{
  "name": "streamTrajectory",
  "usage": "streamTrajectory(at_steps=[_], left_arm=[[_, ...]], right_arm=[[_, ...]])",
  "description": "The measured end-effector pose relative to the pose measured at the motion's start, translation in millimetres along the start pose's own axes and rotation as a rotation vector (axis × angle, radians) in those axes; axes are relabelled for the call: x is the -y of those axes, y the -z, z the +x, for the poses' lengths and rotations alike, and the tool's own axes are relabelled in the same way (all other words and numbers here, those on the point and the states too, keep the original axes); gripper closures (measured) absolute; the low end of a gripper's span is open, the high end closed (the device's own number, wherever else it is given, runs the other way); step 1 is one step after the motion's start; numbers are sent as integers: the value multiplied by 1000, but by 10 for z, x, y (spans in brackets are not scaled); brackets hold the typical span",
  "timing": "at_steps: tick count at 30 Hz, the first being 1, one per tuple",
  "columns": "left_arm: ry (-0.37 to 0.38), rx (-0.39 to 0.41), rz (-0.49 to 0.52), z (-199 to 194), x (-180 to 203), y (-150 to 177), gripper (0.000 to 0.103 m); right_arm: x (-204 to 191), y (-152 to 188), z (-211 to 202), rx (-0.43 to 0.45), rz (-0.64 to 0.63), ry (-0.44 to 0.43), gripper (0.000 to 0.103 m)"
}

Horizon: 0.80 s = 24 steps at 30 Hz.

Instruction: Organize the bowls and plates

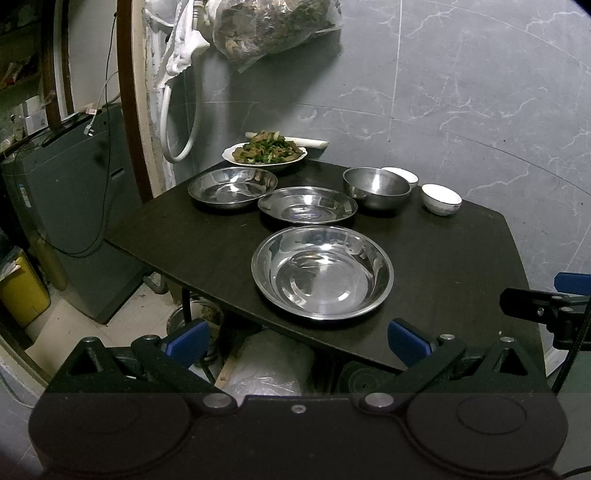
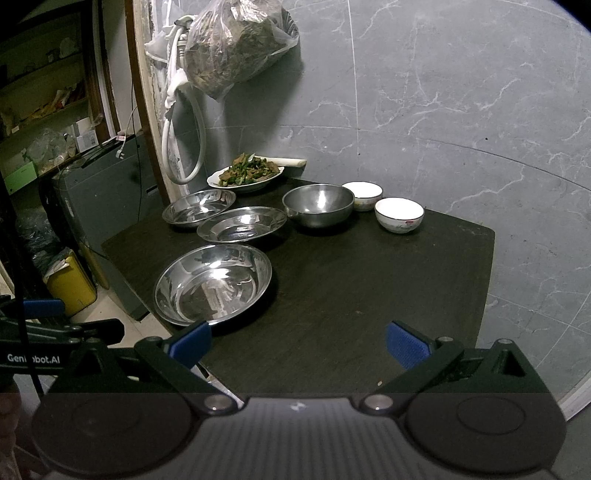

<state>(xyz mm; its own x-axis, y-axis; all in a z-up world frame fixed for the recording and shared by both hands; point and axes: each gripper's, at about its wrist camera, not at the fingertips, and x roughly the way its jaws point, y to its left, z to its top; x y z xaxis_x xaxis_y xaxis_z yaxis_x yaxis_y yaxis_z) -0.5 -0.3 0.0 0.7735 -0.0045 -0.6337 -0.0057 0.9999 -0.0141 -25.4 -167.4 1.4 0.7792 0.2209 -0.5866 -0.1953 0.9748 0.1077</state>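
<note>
A dark table (image 1: 207, 236) is seen against a grey marbled wall (image 1: 461, 92), with a grey appliance (image 1: 74, 206) at its left and a yellow bin (image 1: 22, 288) on the floor beyond. A plastic bag (image 1: 269, 26) of dried matter is hung above the far left corner beside a white hose (image 1: 173, 122).

On the table, a large steel basin (image 1: 322, 272) is set nearest. Behind it a shallow steel plate (image 1: 307, 205) is placed, with a second steel dish (image 1: 232, 188) to its far left. A deep steel bowl (image 1: 376, 187) stands at the right, touching one small white bowl (image 1: 400, 174); another white bowl (image 1: 441, 199) is set apart further right. A white plate of cooked food (image 1: 264, 153) is kept at the far edge.

Only in the left wrist view is the underside of the table shown, with a metal pot (image 1: 195, 321) and plastic wrapping (image 1: 266, 365) below. Only in the right wrist view are cluttered shelves (image 2: 44, 107) shown clearly.

The left gripper (image 1: 297, 341) is held with its jaws spread wide, empty, at the near edge. The right gripper (image 2: 297, 341) is likewise spread and empty, its left pad (image 2: 192, 341) just beside the basin's rim.
</note>
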Motion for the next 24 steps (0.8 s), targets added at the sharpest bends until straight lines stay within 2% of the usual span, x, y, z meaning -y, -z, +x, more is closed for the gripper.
streamTrajectory(at_steps=[24], left_arm=[[2,1,1,10,25,-9,1]], right_arm=[[-3,-10,18,0,1,0,0]])
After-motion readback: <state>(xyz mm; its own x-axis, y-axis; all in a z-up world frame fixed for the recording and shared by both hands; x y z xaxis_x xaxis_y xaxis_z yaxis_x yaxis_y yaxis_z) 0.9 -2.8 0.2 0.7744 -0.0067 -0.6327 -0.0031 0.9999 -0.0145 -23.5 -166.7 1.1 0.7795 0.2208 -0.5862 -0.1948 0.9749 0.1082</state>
